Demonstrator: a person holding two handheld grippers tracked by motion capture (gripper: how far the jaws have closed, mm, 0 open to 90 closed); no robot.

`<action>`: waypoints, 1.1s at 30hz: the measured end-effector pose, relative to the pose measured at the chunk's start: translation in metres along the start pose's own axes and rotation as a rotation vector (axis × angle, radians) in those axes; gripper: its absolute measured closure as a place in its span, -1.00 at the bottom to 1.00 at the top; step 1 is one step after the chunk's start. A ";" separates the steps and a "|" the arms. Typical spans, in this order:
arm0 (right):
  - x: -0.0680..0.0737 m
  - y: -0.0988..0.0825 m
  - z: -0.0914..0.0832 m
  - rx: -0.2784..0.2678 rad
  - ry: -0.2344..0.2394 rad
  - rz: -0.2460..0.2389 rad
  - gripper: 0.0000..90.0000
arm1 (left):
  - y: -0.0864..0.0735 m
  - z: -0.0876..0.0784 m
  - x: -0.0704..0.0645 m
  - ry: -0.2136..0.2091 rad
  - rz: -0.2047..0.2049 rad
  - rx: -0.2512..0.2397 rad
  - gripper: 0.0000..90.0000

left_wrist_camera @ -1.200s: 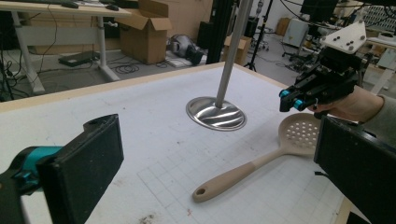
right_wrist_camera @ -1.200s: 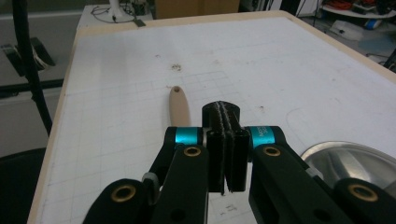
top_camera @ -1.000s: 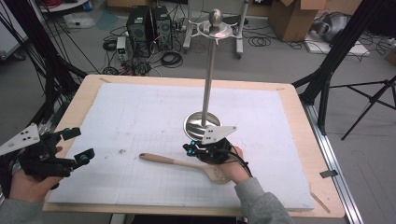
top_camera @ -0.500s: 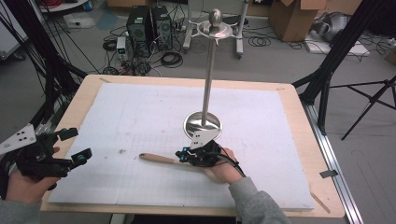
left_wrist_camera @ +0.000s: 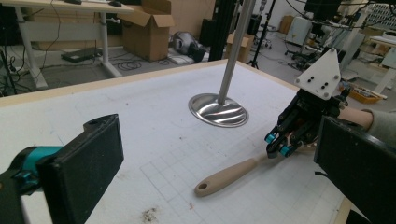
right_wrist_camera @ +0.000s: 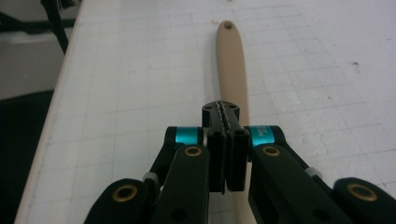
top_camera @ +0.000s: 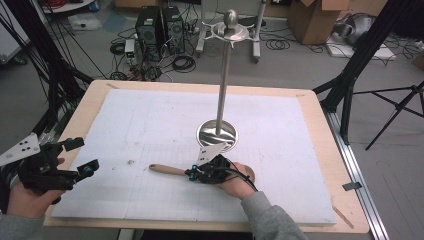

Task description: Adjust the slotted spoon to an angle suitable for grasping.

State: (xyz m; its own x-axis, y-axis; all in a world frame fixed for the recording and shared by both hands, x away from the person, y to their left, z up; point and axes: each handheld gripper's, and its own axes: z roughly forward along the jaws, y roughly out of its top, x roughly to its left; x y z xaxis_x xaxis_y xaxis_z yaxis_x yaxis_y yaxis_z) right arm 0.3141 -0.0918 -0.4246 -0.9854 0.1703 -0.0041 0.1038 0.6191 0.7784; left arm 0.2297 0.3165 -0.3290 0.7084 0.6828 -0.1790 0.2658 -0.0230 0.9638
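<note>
- R gripper low over the wooden spoon, jaws pressed together w/ nothing between them; they sit just above the handle.
- Spoon lies flat on the white mat, near front edge, handle twd the L side, bowl end hidden under the R hand.
- L gripper at mat's L edge, jaws spread, empty.
- Steel stand upright mid-mat, hooks bare.
- Progress, prob: early. Spoon not yet gripped or lifted; pick-up + whatever placement still to do.
</note>
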 end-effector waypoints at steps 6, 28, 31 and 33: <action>0.001 -0.001 0.004 0.021 0.017 0.001 0.99 | -0.001 0.000 0.000 0.002 -0.001 0.007 -0.96; -0.004 -0.004 0.013 0.085 -0.044 0.052 0.99 | -0.002 0.002 0.000 0.000 -0.005 0.014 -0.96; -0.005 -0.005 0.012 0.086 -0.070 0.070 0.99 | -0.003 0.002 0.000 -0.002 -0.007 0.016 -0.96; -0.007 -0.005 0.012 0.089 -0.095 0.081 0.99 | -0.003 0.002 0.000 -0.002 -0.007 0.016 -0.96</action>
State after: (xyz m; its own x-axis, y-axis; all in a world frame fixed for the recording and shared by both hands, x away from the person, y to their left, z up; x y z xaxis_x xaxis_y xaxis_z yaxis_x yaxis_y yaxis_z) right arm 0.3221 -0.0872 -0.4360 -0.9567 0.2911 -0.0063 0.1978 0.6654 0.7198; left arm 0.2303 0.3151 -0.3320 0.7076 0.6816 -0.1861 0.2811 -0.0299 0.9592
